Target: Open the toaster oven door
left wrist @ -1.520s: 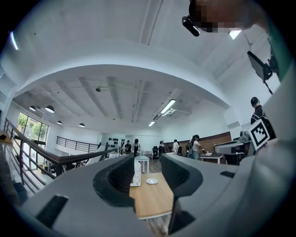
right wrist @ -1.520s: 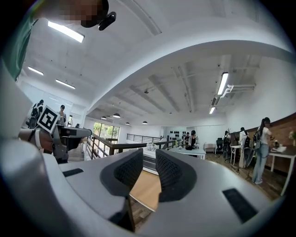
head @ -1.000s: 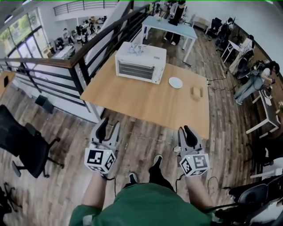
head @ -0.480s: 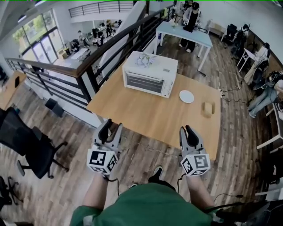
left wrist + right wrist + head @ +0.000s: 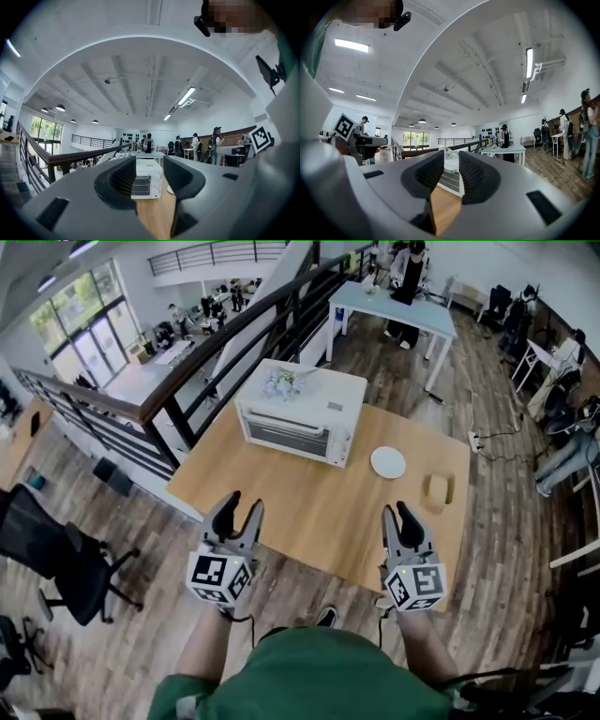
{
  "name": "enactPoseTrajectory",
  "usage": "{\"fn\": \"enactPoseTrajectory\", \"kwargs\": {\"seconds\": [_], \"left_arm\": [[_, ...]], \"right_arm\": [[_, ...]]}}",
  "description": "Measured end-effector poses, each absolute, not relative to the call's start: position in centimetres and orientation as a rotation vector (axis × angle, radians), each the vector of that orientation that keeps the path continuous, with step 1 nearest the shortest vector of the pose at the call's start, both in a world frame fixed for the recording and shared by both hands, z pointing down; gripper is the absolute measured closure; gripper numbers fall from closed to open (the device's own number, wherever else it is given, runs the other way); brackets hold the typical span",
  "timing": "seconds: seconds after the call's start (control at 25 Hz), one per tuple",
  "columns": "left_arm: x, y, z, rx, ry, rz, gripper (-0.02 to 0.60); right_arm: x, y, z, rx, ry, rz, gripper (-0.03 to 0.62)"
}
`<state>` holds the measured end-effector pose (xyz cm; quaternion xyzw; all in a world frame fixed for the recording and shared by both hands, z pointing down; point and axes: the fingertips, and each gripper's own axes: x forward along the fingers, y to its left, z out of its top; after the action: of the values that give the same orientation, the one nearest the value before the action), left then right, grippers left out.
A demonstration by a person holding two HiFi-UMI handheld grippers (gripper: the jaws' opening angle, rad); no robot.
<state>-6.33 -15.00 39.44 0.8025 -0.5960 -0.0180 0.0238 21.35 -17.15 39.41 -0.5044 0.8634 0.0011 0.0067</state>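
Note:
A white toaster oven (image 5: pixel 298 412) stands at the far side of a wooden table (image 5: pixel 309 507), its glass door shut and facing me. A small pale bunch of something lies on its top. My left gripper (image 5: pixel 242 505) hovers over the table's near edge, open and empty. My right gripper (image 5: pixel 397 514) hovers beside it to the right, its jaws apart by a narrower gap, also empty. Both are well short of the oven. The left gripper view shows the oven (image 5: pixel 146 180) between the jaws, far off. The right gripper view also shows the oven (image 5: pixel 452 177) in the gap.
A white plate (image 5: pixel 388 462) and a small tan block (image 5: pixel 437 491) lie on the table right of the oven. A black railing (image 5: pixel 187 381) runs past the table's left side. A black office chair (image 5: pixel 47 554) stands at left. People stand at a pale table (image 5: pixel 394 306) behind.
I have come closer to the table. Both grippers have moved forward from above the floor to above the table's near edge. Their jaws look unchanged.

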Motion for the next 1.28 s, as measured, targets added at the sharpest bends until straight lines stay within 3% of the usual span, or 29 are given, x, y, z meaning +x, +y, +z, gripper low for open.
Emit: {"fn": "enactPoseTrajectory", "kwargs": {"seconds": [0.6,1.28], "left_arm": [[-5.8,-26.8,47.9,2.254,-1.485,-0.208,0.391],[-8.5,-43.2,58.3,1.687,-1.028,-0.620,0.394]], "right_arm": [[24.5,-23.3,42.8,-1.784,2.618,-0.089,0.488],[23.4,-22.2,42.4,-2.269,2.304,-0.094,0.488]]}}
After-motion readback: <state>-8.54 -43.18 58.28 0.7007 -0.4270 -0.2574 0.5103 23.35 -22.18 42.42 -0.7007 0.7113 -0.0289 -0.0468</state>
